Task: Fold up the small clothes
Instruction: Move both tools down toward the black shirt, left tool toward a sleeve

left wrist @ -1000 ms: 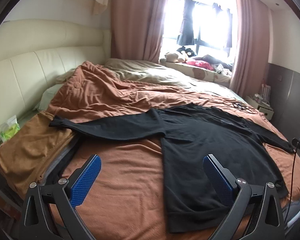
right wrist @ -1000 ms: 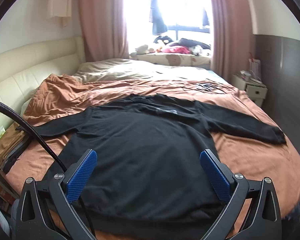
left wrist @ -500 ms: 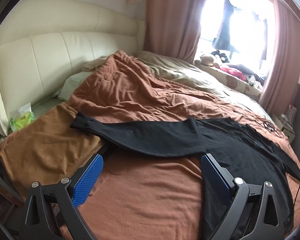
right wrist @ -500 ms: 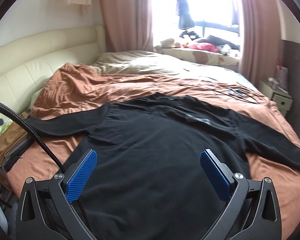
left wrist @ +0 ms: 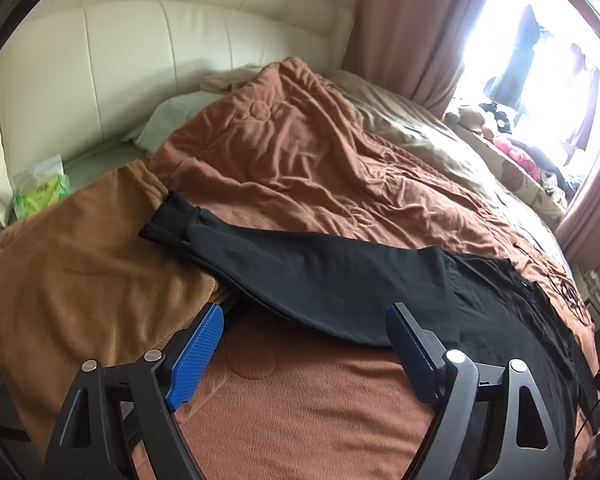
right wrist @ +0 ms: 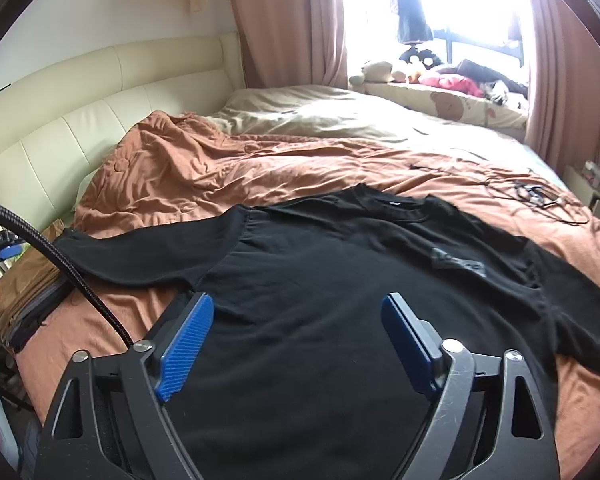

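A black long-sleeved top lies spread flat, front up, on the brown blanket that covers the near part of the bed. Its neck points toward the far window and its hem lies at the near edge. A small grey patch marks the chest on the right.

The left sleeve stretches out to the left across the blanket. Its cuff rests on the edge of a tan folded cloth at the near left corner of the bed. The right sleeve runs off to the right and nearer.

The left gripper hangs above the blanket just near the left sleeve, its jaws spread wide with nothing between them. One blue pad sits over the seam between blanket and tan cloth.

The right gripper hangs over the middle of the top's body, jaws also wide apart and empty. A black cable curves past it on the left.

Farther off lie a beige sheet, a cream padded headboard on the left, pink curtains and soft toys on the window ledge. A green packet sits by the headboard.
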`<state>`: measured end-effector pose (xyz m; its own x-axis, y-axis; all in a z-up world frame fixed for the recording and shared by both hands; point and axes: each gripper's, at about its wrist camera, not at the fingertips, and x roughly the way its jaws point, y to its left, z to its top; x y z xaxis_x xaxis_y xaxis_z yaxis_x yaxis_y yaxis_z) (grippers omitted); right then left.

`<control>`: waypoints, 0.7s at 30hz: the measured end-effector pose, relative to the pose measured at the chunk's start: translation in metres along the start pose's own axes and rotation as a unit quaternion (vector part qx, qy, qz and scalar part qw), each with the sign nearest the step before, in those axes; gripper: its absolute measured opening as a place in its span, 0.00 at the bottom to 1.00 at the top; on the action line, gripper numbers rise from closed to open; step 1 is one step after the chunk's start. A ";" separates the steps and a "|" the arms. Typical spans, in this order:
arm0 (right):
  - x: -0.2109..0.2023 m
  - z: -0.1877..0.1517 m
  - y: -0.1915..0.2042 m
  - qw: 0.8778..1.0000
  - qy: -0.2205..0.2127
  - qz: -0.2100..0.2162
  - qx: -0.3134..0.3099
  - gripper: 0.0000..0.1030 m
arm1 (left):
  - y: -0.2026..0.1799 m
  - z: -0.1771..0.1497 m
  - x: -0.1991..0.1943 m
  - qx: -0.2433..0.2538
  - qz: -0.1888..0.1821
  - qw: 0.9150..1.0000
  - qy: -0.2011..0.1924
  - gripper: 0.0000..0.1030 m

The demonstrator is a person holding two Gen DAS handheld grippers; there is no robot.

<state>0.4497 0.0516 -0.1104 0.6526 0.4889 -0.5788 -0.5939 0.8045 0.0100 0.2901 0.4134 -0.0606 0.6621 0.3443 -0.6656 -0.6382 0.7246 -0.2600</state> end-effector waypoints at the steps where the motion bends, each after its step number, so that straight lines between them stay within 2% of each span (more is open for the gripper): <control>1: 0.006 0.003 -0.002 1.000 0.003 0.001 0.004 0.75 | 0.003 0.002 0.005 -0.006 0.002 1.000 0.005 0.79; 5: 0.032 0.014 -0.002 1.000 0.015 0.016 0.017 0.66 | 0.018 0.010 0.026 -0.043 0.009 0.999 0.017 0.72; 10: 0.064 0.020 -0.003 0.998 0.042 0.042 0.031 0.44 | 0.035 0.016 0.050 -0.083 0.012 0.996 0.036 0.60; 14: 0.089 0.023 -0.003 0.996 0.064 0.056 0.038 0.36 | 0.041 0.018 0.066 -0.098 0.019 0.994 0.044 0.60; 16: 0.098 0.024 -0.003 0.994 0.075 0.061 0.041 0.28 | 0.042 0.018 0.074 -0.098 0.026 0.994 0.049 0.59; 21: 0.120 0.026 -0.003 0.991 0.092 0.075 0.056 0.23 | 0.040 0.015 0.098 -0.096 0.043 0.993 0.063 0.57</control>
<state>0.5424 0.1165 -0.1587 0.4577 0.5445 -0.7028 -0.6156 0.7645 0.1914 0.3353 0.4853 -0.1260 0.5557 0.3138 -0.7699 -0.7608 0.5653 -0.3188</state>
